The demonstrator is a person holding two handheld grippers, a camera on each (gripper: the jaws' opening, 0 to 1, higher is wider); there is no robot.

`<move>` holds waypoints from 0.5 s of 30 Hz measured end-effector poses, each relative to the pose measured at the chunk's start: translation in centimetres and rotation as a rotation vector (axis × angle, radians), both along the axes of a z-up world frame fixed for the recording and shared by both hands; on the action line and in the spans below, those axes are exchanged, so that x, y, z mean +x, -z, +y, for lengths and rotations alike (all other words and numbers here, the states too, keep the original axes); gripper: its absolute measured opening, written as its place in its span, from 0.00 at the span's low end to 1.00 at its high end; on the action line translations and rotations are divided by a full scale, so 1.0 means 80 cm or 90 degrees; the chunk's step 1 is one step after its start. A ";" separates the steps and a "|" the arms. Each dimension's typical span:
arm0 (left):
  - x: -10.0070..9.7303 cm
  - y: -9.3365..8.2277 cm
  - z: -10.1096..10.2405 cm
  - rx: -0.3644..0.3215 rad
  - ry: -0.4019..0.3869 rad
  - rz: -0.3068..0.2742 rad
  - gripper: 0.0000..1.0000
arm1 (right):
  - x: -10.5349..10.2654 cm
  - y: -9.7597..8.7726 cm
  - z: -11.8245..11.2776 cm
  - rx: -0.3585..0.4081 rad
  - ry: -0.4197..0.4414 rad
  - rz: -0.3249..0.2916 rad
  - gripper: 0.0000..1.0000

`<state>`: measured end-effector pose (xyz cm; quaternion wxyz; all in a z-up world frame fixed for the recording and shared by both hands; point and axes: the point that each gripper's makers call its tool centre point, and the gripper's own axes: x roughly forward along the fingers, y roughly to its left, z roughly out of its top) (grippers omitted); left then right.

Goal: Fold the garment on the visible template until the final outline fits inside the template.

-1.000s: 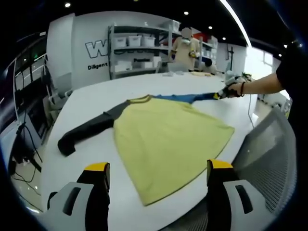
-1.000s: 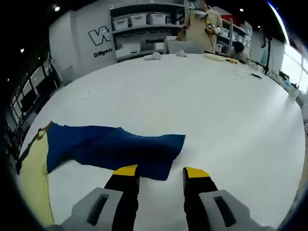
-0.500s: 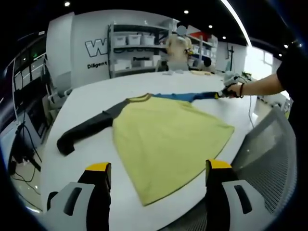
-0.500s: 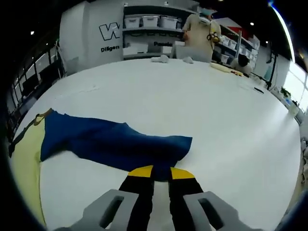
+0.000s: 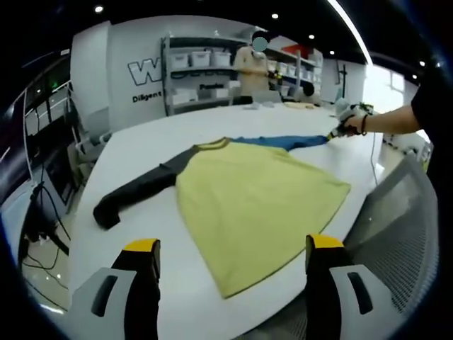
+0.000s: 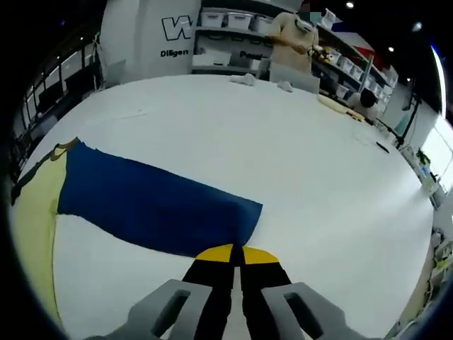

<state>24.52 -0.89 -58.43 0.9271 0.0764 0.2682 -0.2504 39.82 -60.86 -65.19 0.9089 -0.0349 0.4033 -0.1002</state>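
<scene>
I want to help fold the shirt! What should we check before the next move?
1. Right gripper shut on the blue sleeve cuff: ok.
2. Blue sleeve pulled out flat: ok.
3. Left gripper open, holding nothing: ok.
4. Yellow shirt body lying flat on the white table: ok.
5. Dark grey sleeve straight: not ok, its end bends.
6. Folding template under the shirt: cannot tell.

The blue sleeve (image 6: 152,209) cuff edge is hidden under the right gripper (image 6: 233,253).
</scene>
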 end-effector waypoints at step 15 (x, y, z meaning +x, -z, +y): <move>-0.002 -0.002 0.000 -0.002 0.009 0.003 0.86 | -0.014 0.018 0.001 0.041 0.005 0.039 0.00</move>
